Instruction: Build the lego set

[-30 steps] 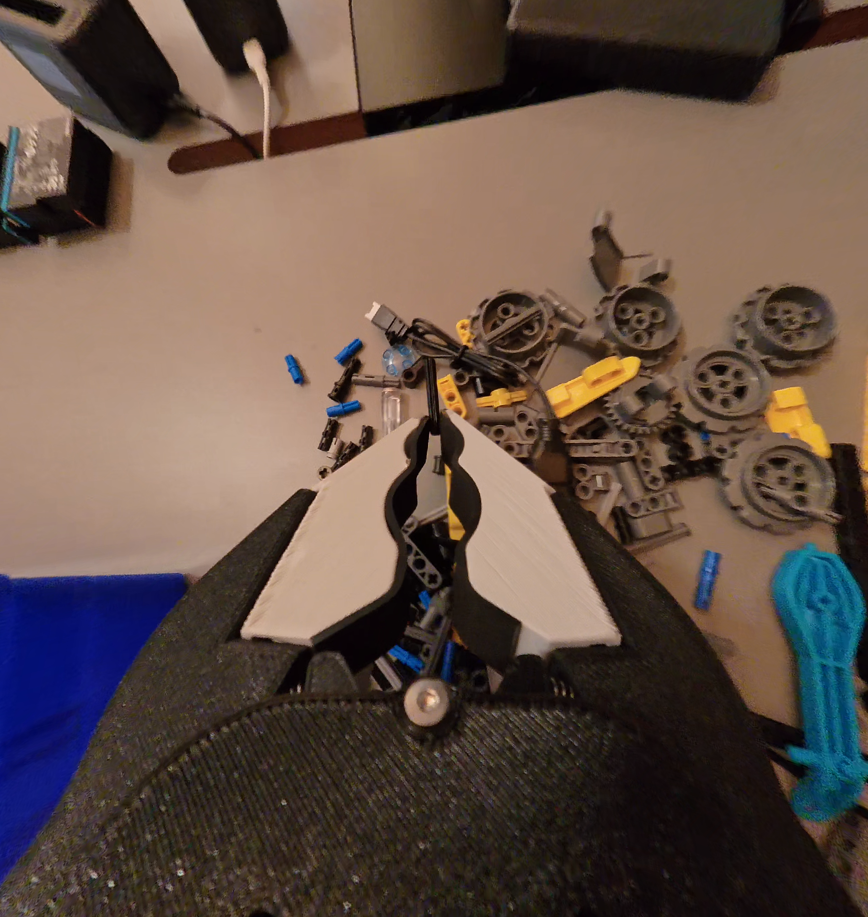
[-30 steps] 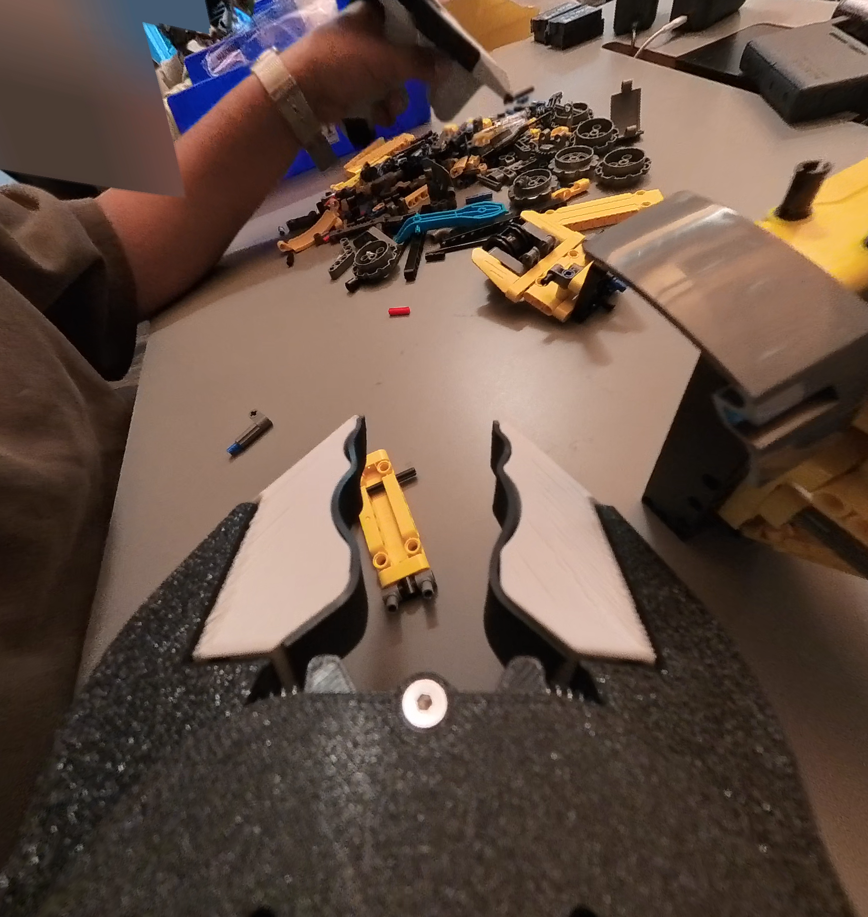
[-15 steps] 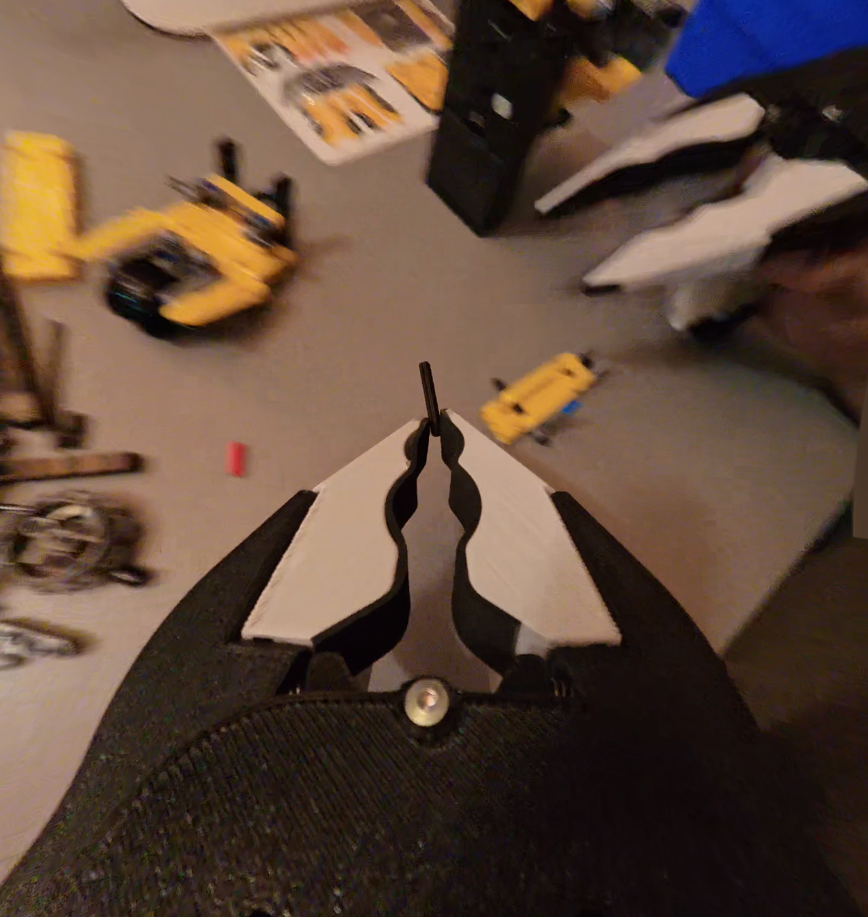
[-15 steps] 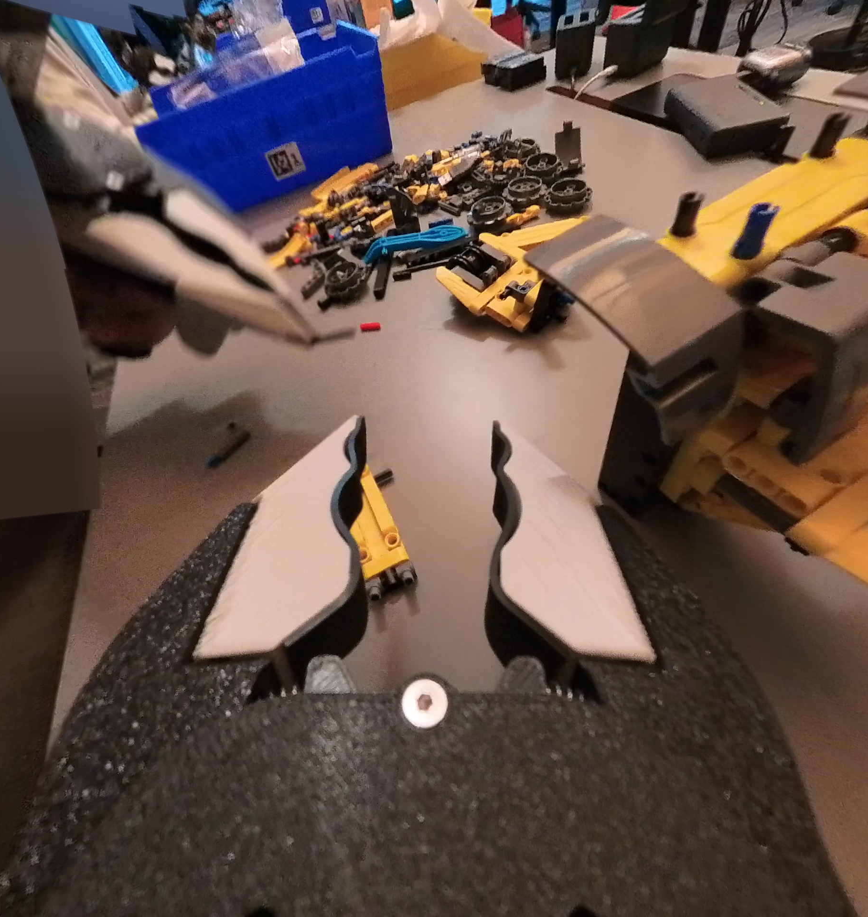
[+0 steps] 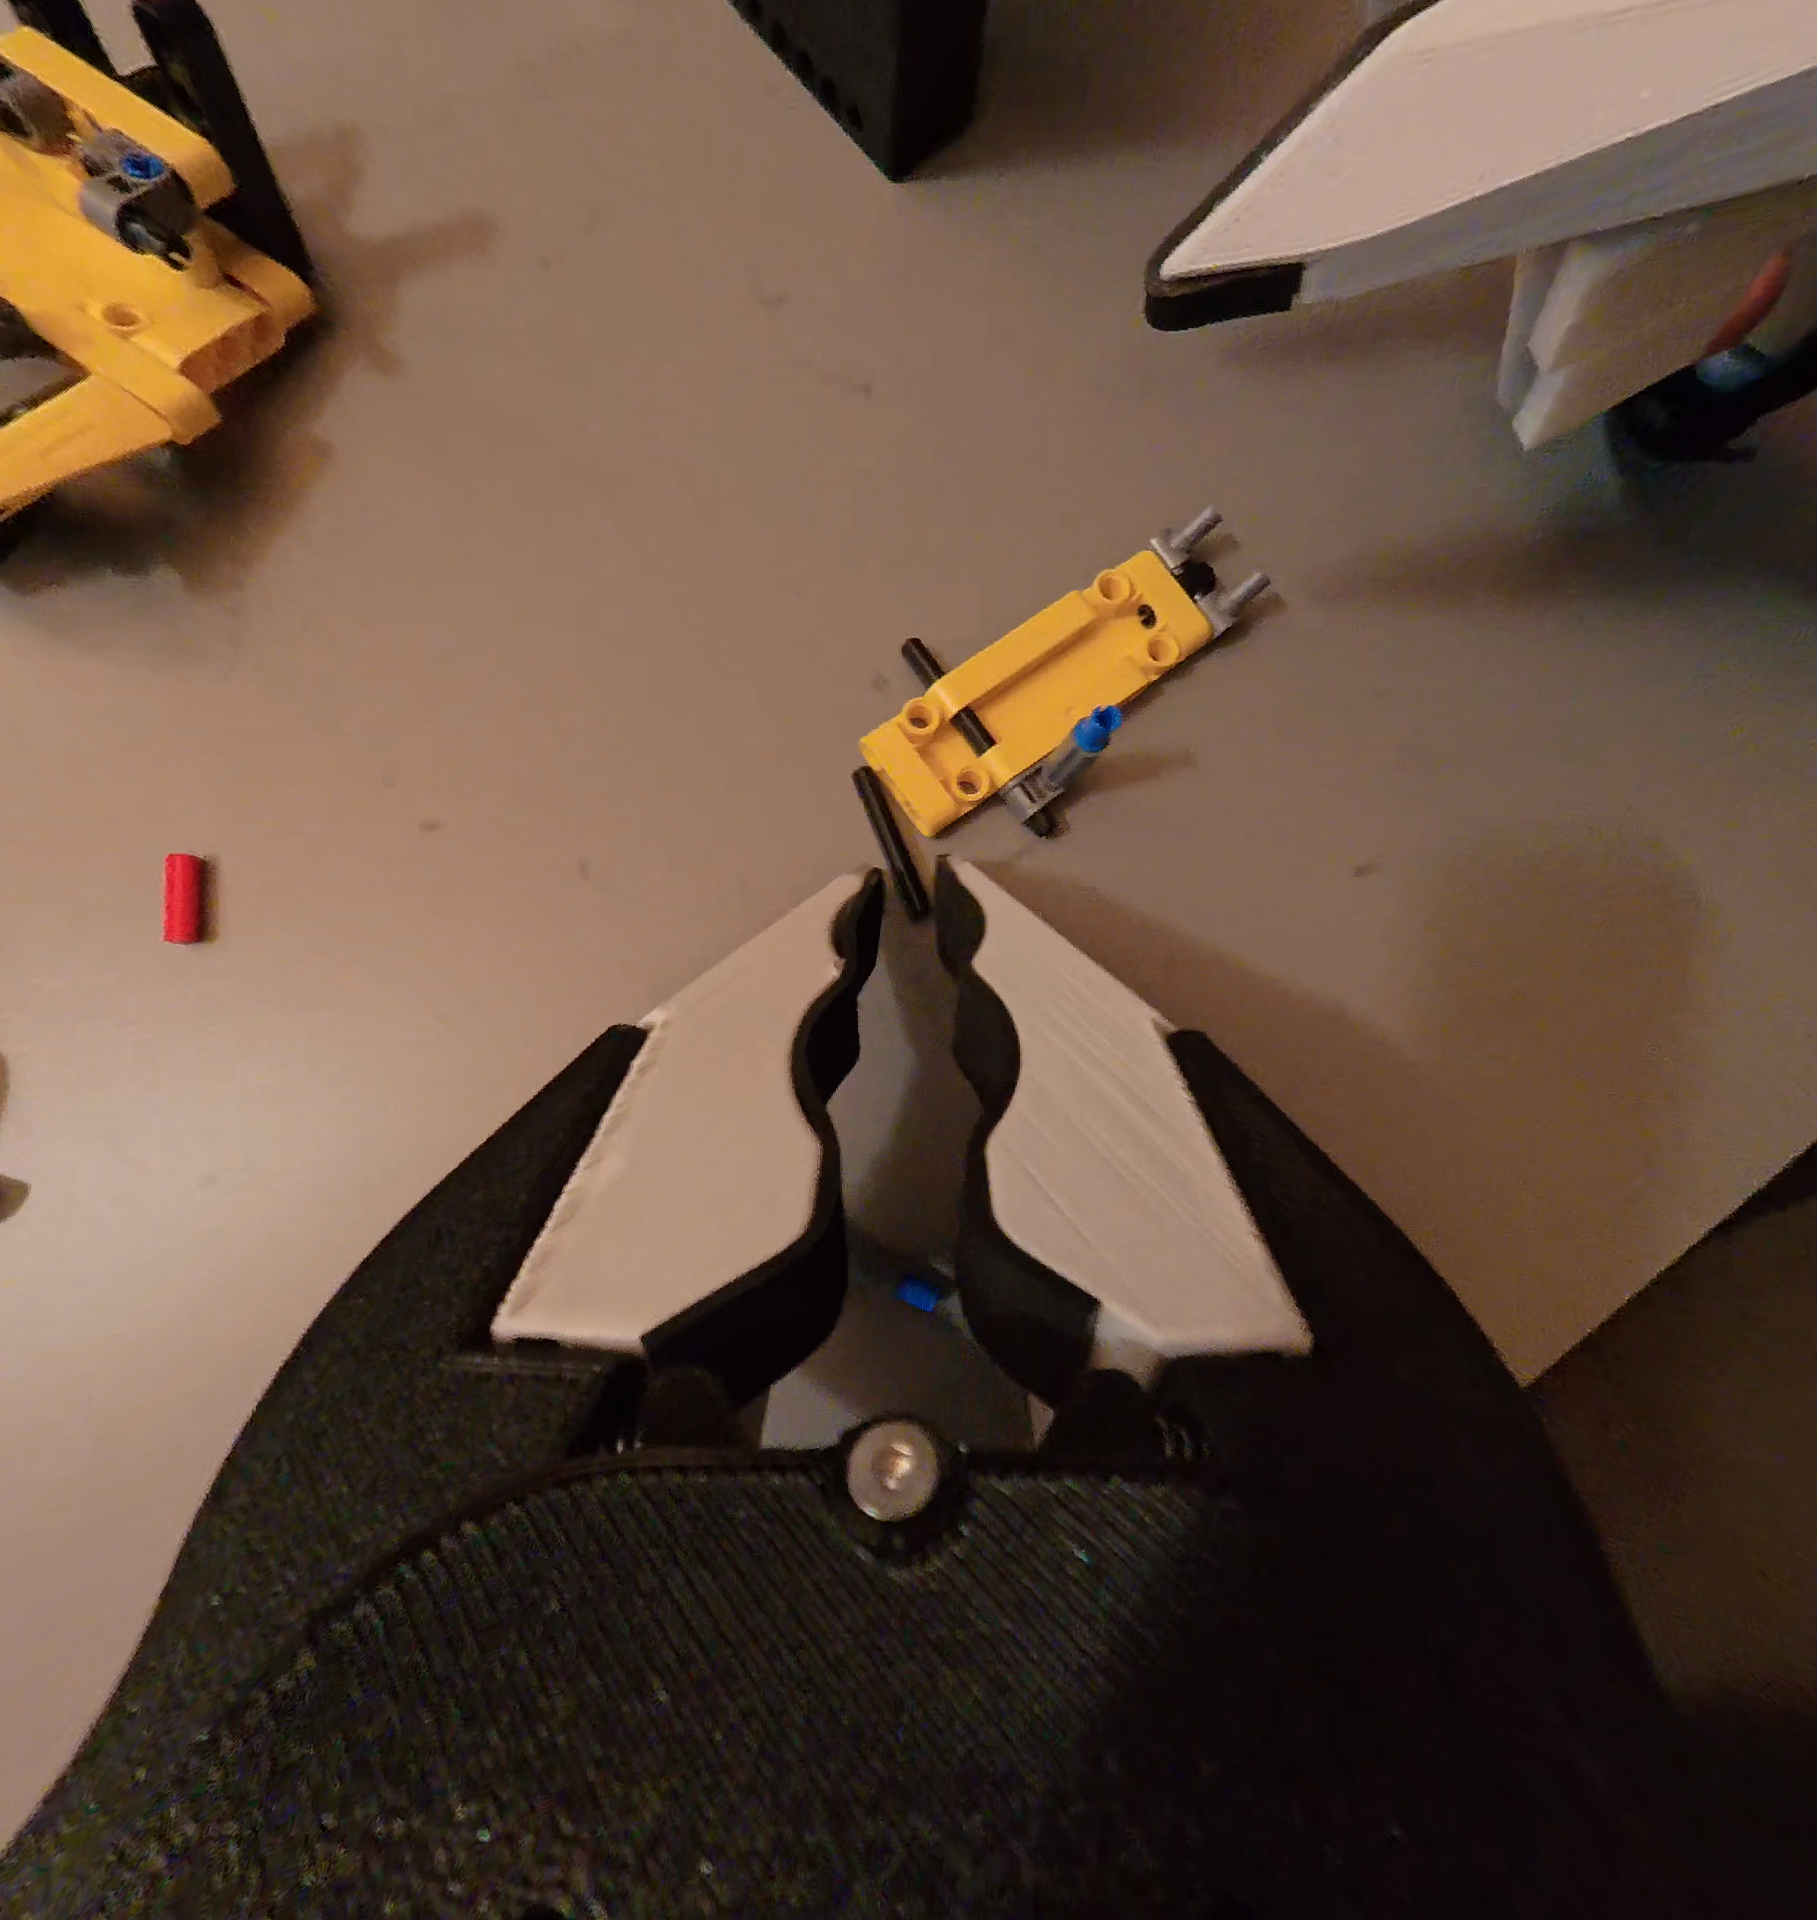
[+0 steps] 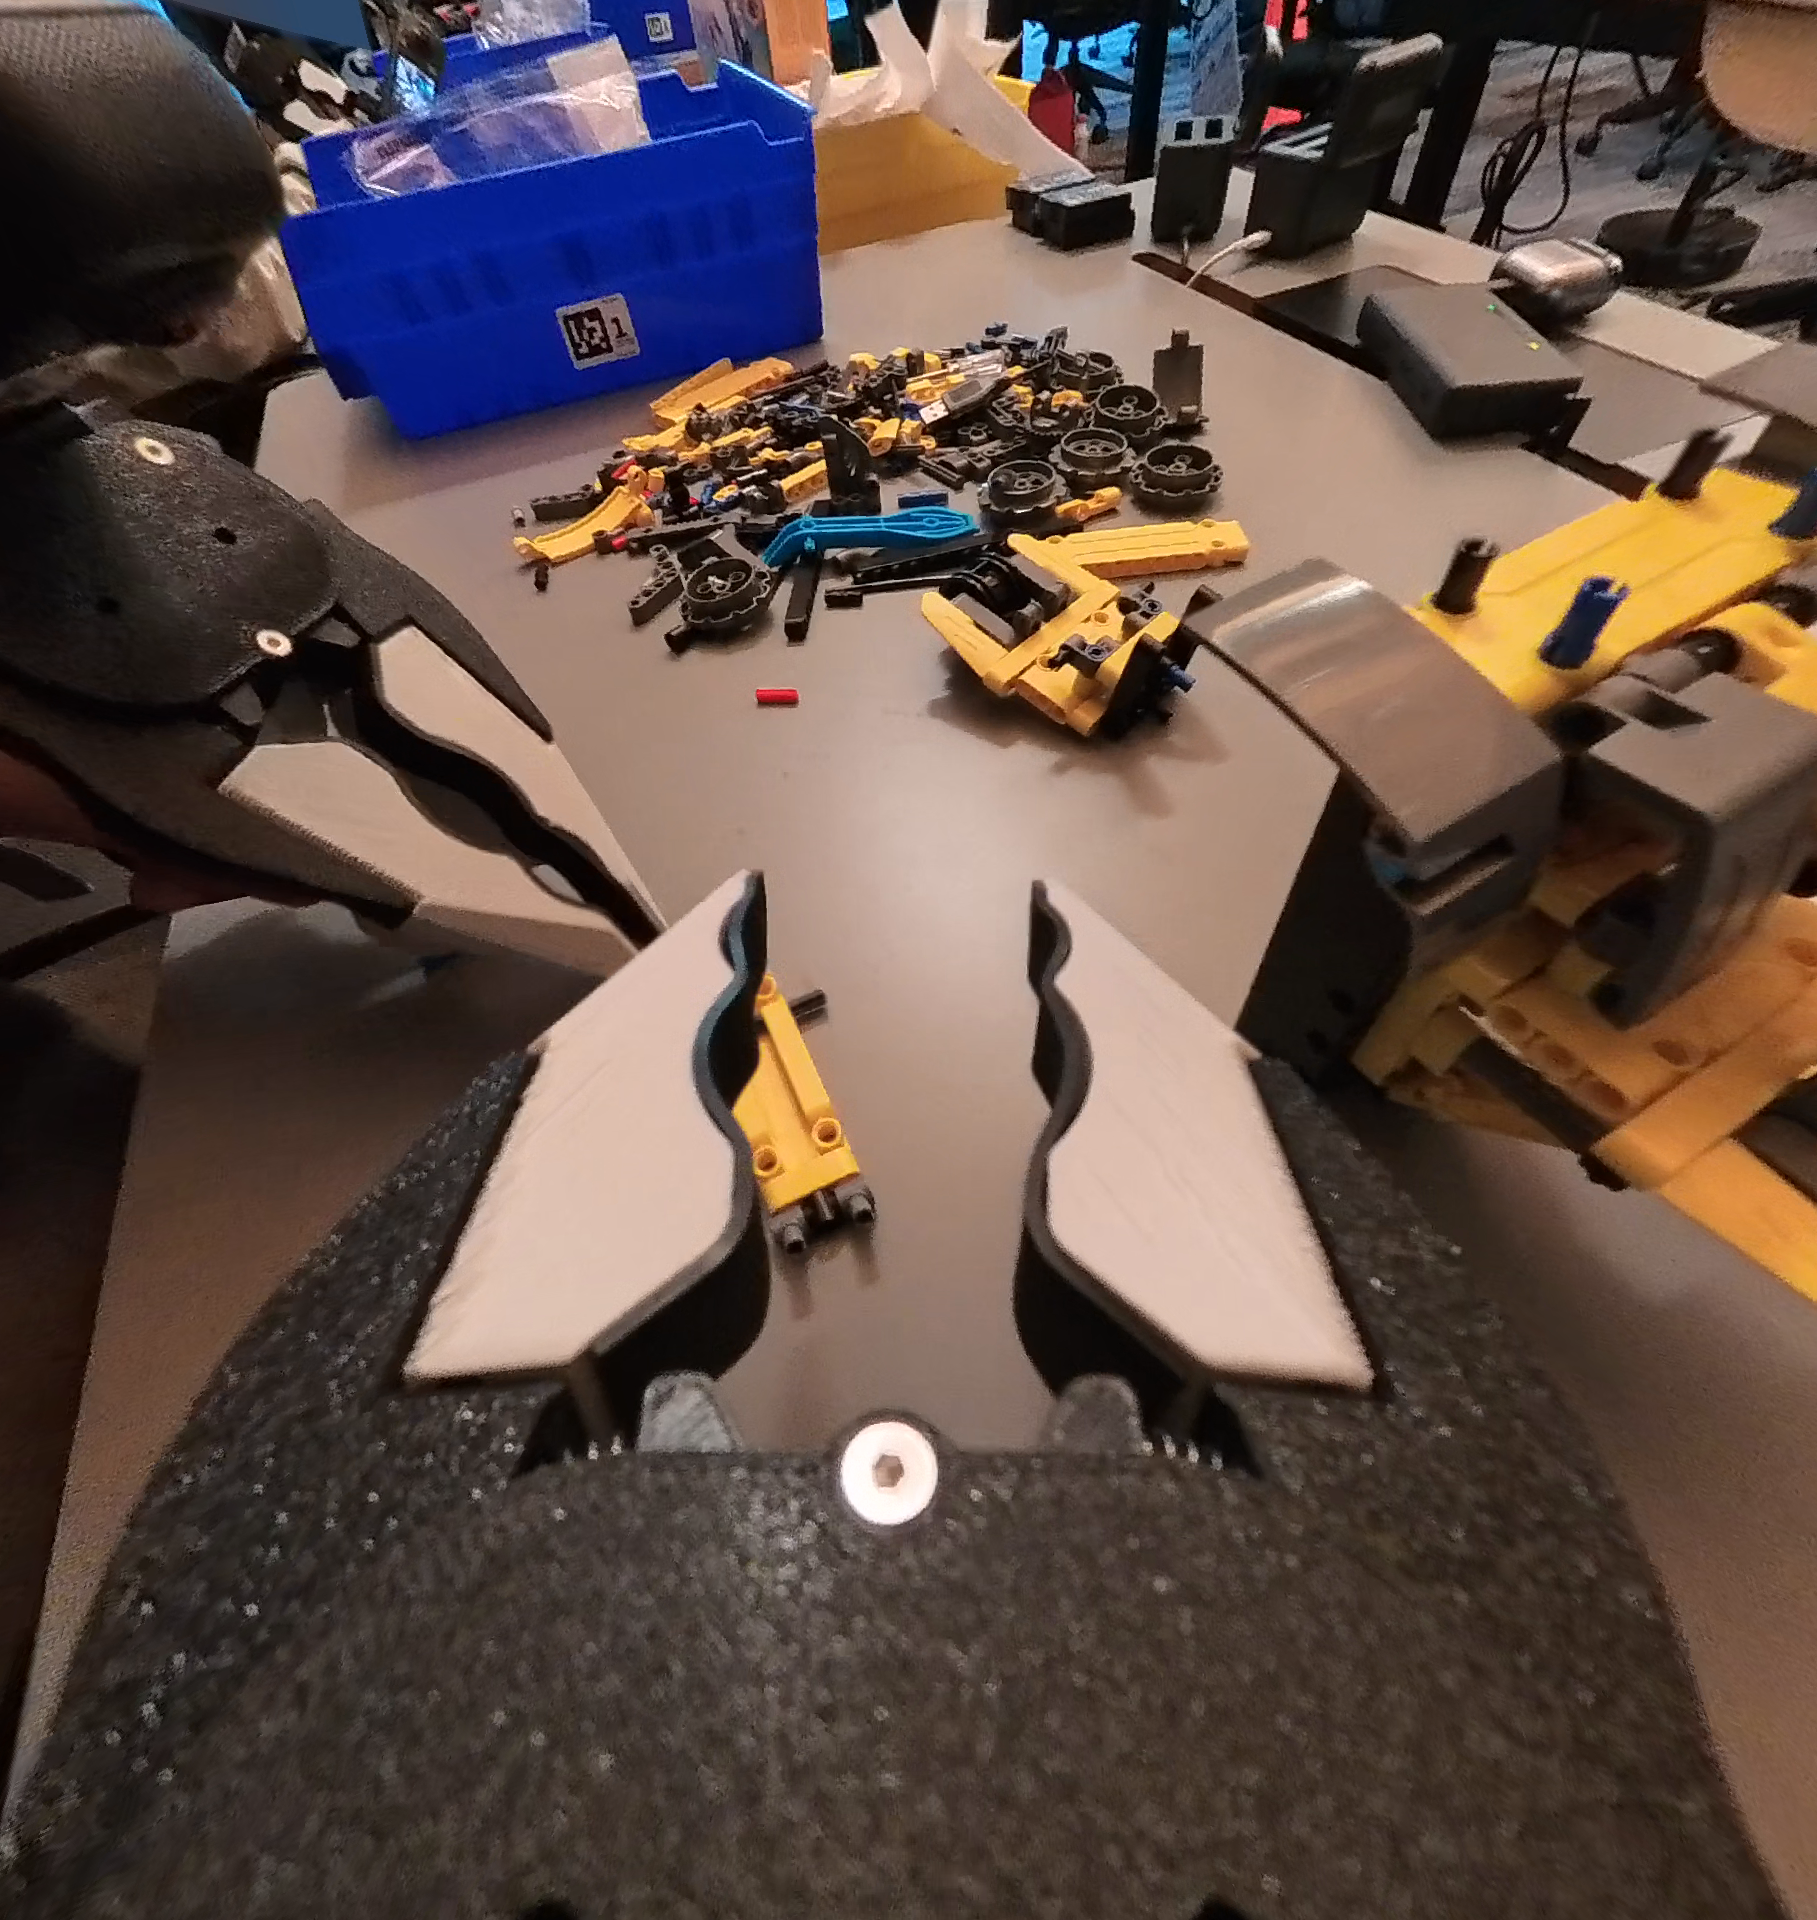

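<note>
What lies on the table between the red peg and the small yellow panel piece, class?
Only bare grey table between the red peg and the yellow panel piece; the left wrist view shows it.

The left tongs (image 5: 906, 883), grey with black wavy edges, pinch a black rod (image 5: 888, 836); at two o'clock a yellow panel (image 5: 1039, 691); at nine o'clock a red cylinder (image 5: 184, 898) on the grey table (image 5: 571, 623).

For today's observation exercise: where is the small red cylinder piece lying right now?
In the left wrist view the red cylinder lies alone on the grey table, left of the left gripper and below the yellow brick assembly.
</note>
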